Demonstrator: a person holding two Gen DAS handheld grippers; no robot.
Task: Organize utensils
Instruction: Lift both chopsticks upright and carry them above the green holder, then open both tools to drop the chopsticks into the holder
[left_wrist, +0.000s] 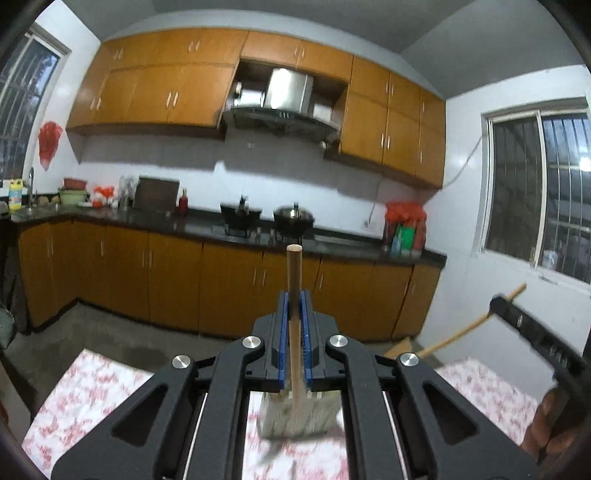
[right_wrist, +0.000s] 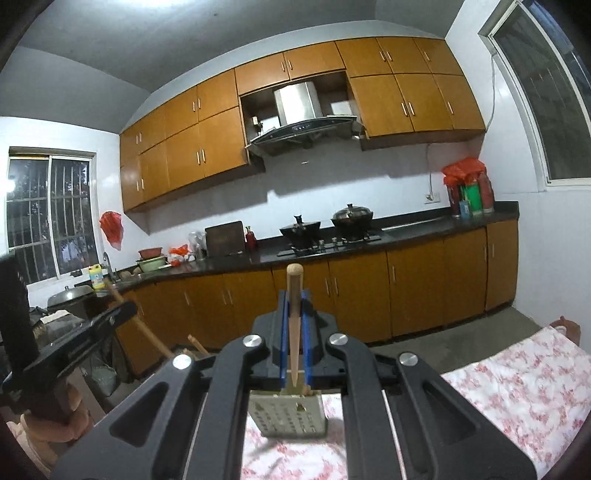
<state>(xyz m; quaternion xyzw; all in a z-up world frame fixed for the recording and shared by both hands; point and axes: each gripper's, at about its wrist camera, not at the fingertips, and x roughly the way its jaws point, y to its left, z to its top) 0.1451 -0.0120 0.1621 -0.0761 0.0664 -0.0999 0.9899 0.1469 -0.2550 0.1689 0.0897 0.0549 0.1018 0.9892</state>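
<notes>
a home kitchen: wooden cabinets (right_wrist: 406, 99), range hood (right_wrist: 299, 118), pots on the stove (right_wrist: 328, 240).

Orange-brown wall cabinets (right_wrist: 207, 144) and a steel range hood (right_wrist: 301, 122) are seen above a dark countertop (right_wrist: 417, 230), where two black pots (right_wrist: 351, 216) are set on the stove. A floral tablecloth (right_wrist: 517, 391) is spread in the foreground; barred windows (left_wrist: 546, 206) are visible.

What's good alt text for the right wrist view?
The right gripper is shut on a wooden chopstick held upright above a perforated utensil holder on a red floral tablecloth. At left, the left gripper holds another wooden stick. Behind is a kitchen with orange cabinets.
</notes>
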